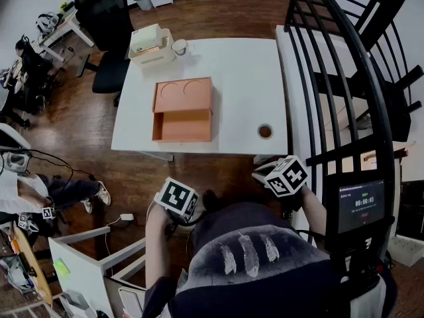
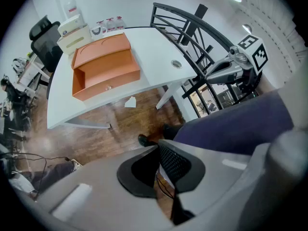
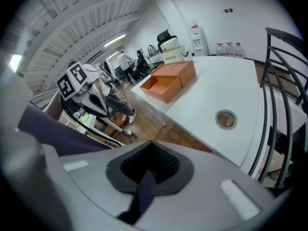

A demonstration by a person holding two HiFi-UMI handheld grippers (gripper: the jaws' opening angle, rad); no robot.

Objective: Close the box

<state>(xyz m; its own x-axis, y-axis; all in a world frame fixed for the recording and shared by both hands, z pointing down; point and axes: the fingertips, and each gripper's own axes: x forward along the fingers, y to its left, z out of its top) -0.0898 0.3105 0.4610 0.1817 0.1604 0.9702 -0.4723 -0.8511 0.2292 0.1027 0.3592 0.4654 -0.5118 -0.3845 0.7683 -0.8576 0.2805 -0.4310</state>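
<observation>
Left tool and right tool: jaws closed together, nothing between them. Both are held close to the person's torso, forearms bent, short of the tabletop's near edge. The orange box lies open mid-tabletop, well apart from both. Only the head view shows two round recesses in its lid.
</observation>
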